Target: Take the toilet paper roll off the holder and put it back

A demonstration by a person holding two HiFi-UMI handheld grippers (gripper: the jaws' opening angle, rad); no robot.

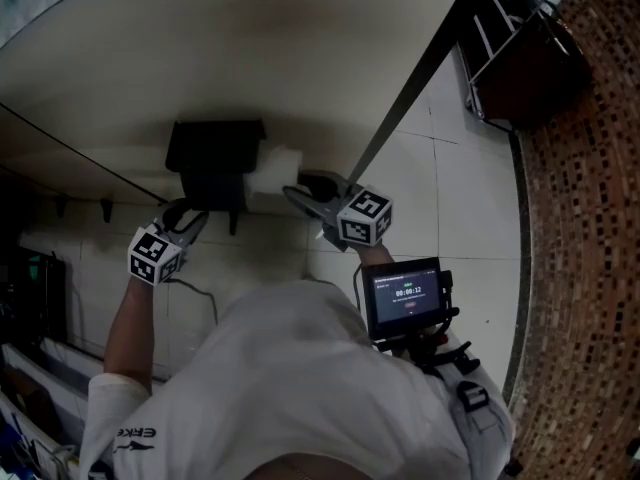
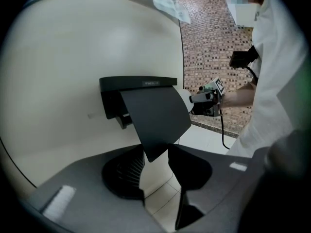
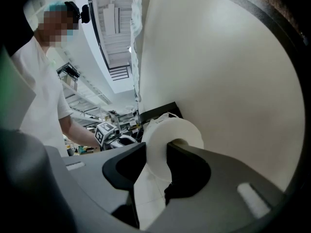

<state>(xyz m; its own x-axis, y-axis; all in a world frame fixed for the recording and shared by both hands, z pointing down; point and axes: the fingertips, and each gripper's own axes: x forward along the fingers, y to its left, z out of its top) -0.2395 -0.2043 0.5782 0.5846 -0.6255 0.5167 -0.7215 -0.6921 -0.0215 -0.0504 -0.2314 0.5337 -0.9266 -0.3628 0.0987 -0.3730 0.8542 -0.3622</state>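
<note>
The black holder (image 1: 215, 153) hung on a cream wall (image 1: 250, 58) above a pale tiled floor (image 1: 440, 188). The toilet paper roll (image 1: 272, 180) sat at the holder's right end, close against the wall. Whether it rested on the holder's bar could not be told.

The right claw (image 1: 305, 190) came in from the right and was clamped on the roll. In the right gripper view one jaw reached into the cardboard core and the other lay against the outside of the paper, so the roll's wall was pinched between them. The corner of the holder (image 3: 158, 111) showed just behind the roll (image 3: 175, 127).

The left claw (image 1: 190, 216) was below the holder's left part, pointing up at it. In the left gripper view its jaws stood apart, with floor tiles visible through the gap. The holder's cover flap (image 2: 155, 118) was swung out from the wall, and its lower corner hung down over that gap, close to the left jaw. Whether it touched the jaw could not be made out.

A small lit screen (image 1: 405, 293) was fixed near the person's right forearm
</note>
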